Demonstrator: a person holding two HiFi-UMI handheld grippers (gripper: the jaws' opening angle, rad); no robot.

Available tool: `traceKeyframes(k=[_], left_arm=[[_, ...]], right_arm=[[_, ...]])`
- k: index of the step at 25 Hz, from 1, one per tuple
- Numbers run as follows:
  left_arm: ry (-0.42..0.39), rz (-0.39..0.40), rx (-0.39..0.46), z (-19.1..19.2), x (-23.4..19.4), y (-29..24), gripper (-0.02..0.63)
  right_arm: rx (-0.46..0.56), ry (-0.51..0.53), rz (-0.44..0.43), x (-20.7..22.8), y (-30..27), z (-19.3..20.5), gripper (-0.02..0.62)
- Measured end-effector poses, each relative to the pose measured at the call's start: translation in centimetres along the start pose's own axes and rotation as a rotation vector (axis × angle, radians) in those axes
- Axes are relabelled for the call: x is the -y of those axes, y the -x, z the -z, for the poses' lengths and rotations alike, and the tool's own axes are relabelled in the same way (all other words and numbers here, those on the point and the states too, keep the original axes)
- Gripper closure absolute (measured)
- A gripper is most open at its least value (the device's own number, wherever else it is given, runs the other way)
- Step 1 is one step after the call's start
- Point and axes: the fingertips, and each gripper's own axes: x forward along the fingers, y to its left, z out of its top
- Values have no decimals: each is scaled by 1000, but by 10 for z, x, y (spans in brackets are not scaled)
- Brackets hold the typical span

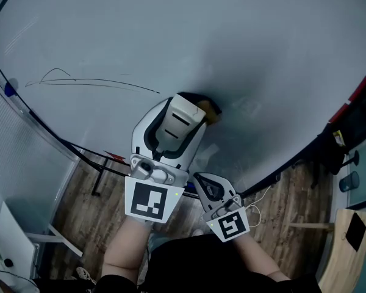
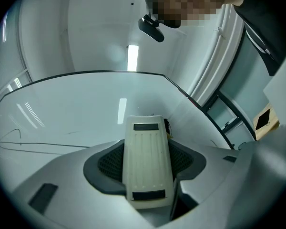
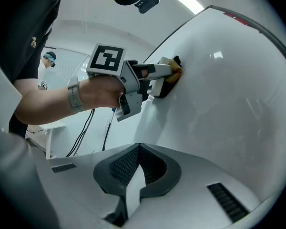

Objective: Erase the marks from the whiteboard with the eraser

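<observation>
The whiteboard [image 1: 189,35] fills the head view. A thin dark line and small loop of marks [image 1: 91,83] cross its left part, and show faintly in the left gripper view as marks [image 2: 38,146]. My left gripper [image 1: 201,110] is shut on the black-and-yellow eraser [image 1: 210,110] and presses it flat on the board, right of the line's end. In the left gripper view only a dark edge of the eraser [image 2: 167,127] shows beside the jaw. The right gripper view shows the eraser [image 3: 173,73] on the board. My right gripper [image 1: 210,188] hangs lower, shut and empty, off the board.
A blue object [image 1: 10,89] sits at the board's left edge and red items [image 1: 357,90] at its right edge. The board's black stand [image 1: 97,176] rests on the wood floor. A dark bag [image 1: 354,127] and wooden table [image 1: 348,249] lie right. Another person [image 3: 47,58] stands behind.
</observation>
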Motion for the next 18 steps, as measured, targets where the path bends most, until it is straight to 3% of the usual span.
traceKeyframes(k=[7,18], left_arm=[[-1,13,37,-16,33,-18,341],[-177,78,63,-14,25,-15,341]], right_arm=[[25,-5,66,26,29,3,568],[-20,13,57,19,8,6,568]])
